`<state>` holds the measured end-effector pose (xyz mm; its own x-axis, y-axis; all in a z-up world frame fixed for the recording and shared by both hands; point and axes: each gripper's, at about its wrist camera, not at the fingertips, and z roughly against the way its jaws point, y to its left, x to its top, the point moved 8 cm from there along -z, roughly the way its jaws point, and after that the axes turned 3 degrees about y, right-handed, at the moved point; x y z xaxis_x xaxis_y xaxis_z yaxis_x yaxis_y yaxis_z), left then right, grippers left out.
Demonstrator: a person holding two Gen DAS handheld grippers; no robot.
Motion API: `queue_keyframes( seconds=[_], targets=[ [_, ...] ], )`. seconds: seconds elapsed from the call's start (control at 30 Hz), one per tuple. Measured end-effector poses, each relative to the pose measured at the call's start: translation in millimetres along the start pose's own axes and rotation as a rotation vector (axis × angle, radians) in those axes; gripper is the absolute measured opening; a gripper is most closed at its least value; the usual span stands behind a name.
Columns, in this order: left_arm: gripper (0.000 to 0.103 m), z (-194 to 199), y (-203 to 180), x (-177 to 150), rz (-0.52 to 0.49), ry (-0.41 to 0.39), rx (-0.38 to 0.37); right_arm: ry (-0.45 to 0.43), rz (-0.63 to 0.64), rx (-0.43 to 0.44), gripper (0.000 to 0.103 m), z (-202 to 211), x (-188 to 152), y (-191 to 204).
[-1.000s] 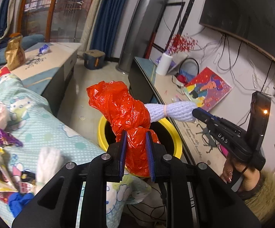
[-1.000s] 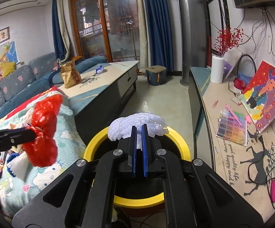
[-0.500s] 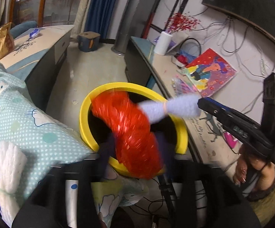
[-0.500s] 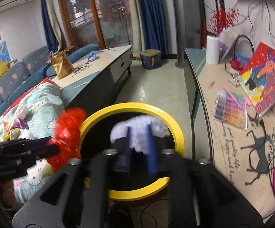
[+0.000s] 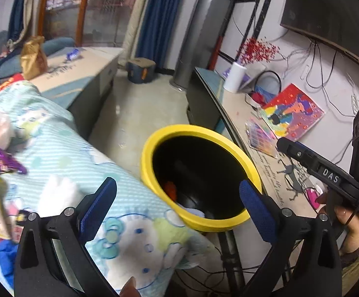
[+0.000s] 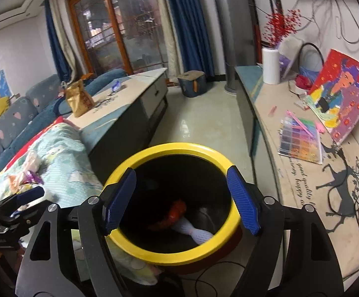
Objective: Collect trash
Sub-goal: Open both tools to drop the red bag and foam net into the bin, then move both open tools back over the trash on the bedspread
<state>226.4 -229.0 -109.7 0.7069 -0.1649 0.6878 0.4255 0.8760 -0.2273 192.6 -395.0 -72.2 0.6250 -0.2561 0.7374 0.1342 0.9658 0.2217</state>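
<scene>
My left gripper (image 5: 178, 193) has its blue-padded jaws spread wide with nothing between them; they have just been opening. My right gripper (image 6: 181, 198) also stands open and empty, its jaws having just been parting too, though less widely.

Directly under and ahead of both sets of fingers sits the round black bin with a bright yellow rim (image 6: 179, 147). Down inside it, seen between my right fingers, lies the crumpled red plastic bag (image 6: 173, 214), and just beside it, touching, the white foam net sleeve (image 6: 196, 231). From the left wrist view only a scrap of red (image 5: 170, 189) and a pale patch at the bin's near inner wall show.

To the left of my left gripper lies the pale green cartoon-print quilt (image 5: 80, 163), pressed against the bin, with loose wrappers (image 5: 3, 165) and a white wad (image 5: 58, 193) on it. To the right of my right gripper runs a long beige counter (image 6: 300, 173) carrying a colourful painted canvas (image 6: 343, 94). Farther ahead stands a low grey cabinet (image 6: 129, 104) with a crinkled gold paper bag (image 6: 79, 97) on top.
</scene>
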Motion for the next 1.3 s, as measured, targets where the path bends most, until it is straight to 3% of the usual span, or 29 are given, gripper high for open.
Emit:
queue_keyframes(
  seconds=[0.1, 0.63, 1.3],
  targets=[
    [0.097, 16, 12, 2, 0.014, -0.032, 0.032, -0.013, 0.028, 0.035, 0.075, 4, -1, 20],
    [0.097, 106, 79, 9, 0.07, -0.184, 0.225, -0.025, 0.152, 0.208, 0.081, 29, -17, 122],
    [0.097, 159, 154, -8, 0.213, -0.262, 0.323, 0.038, 0.278, 0.352, 0.082, 40, -52, 213]
  ],
)
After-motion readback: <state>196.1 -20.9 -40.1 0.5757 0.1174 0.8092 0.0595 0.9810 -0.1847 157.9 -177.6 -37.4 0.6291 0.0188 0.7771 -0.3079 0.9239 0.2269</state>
